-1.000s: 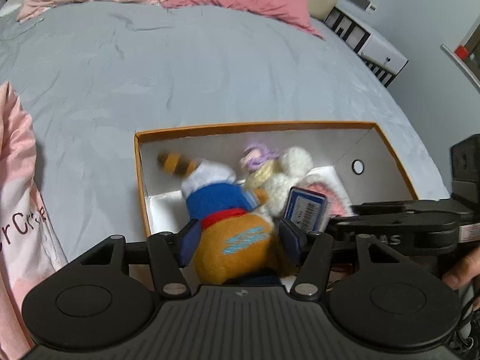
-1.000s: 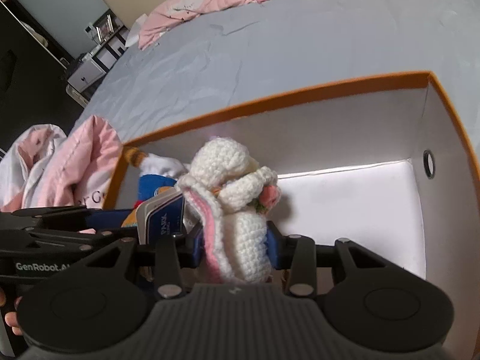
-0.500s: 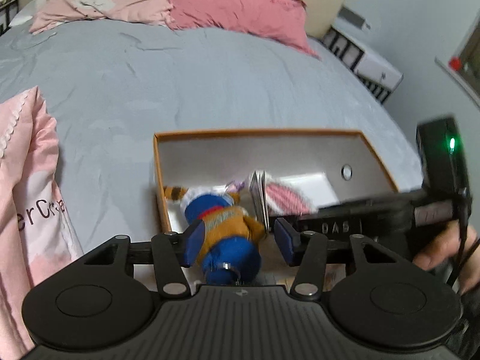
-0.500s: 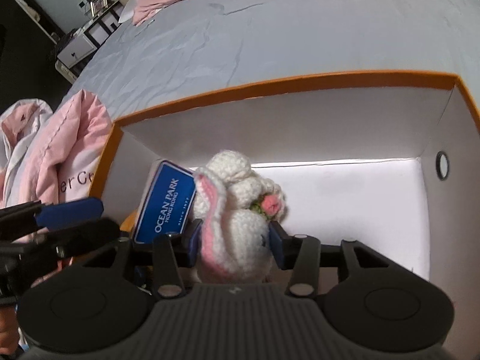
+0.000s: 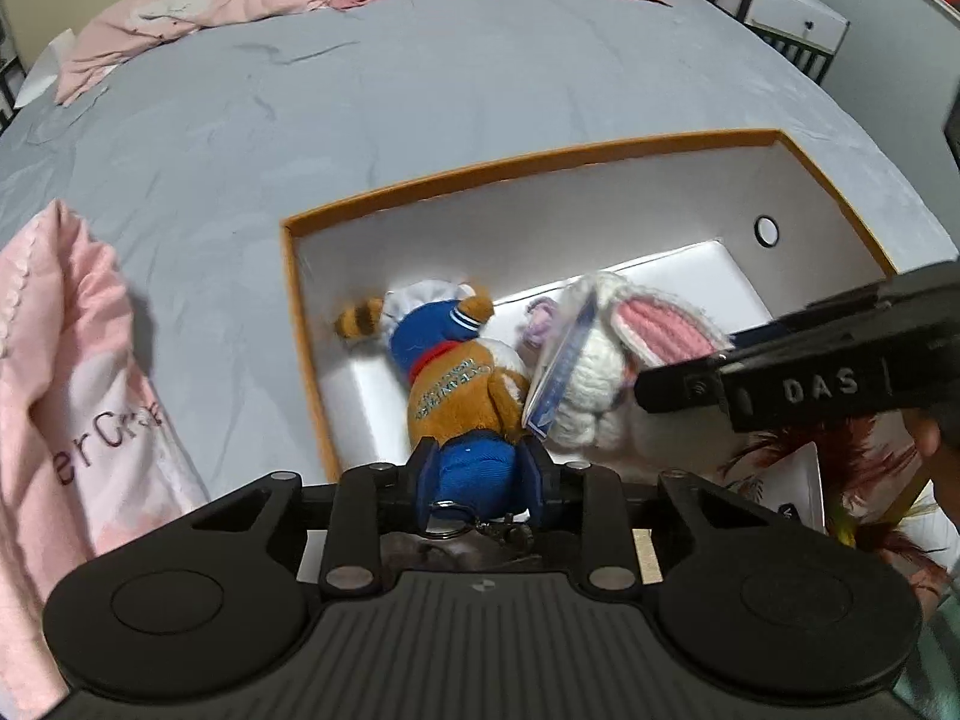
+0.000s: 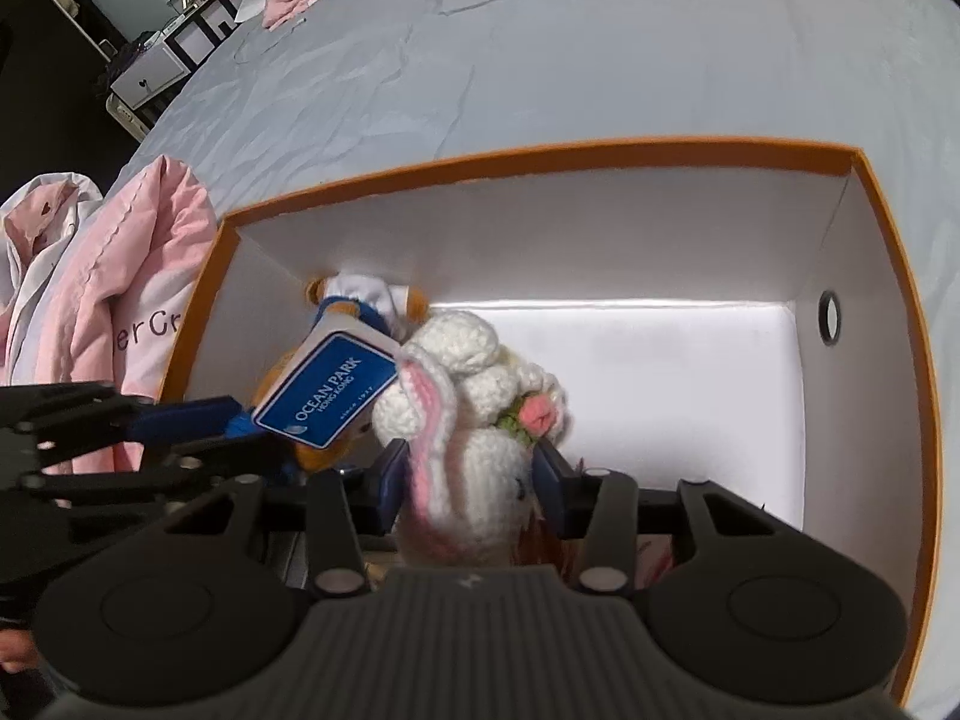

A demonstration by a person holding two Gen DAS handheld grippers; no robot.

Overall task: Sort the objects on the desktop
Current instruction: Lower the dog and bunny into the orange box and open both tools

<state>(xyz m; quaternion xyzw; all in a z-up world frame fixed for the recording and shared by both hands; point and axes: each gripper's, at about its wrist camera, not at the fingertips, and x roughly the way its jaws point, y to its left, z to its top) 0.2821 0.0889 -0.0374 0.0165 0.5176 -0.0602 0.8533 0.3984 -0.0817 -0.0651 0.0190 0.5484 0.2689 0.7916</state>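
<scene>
We are gripping the brown plush toy (image 5: 462,396) by its blue end in our left gripper (image 5: 477,477), pads pressing both its sides, over the orange-rimmed box (image 5: 540,165) ahead. We are clamping the white crochet bunny (image 6: 474,420) in our right gripper (image 6: 471,480); the blue hang tag (image 6: 327,393) is dangling just left of it.

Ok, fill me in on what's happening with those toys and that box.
A person is working two handheld grippers over an orange-rimmed box on the bed. The left gripper is shut on a brown plush in a blue outfit, with a blue Ocean Park tag. The right gripper is shut on a white crocheted bunny. Both toys are at the box's left end, neither released.
</scene>
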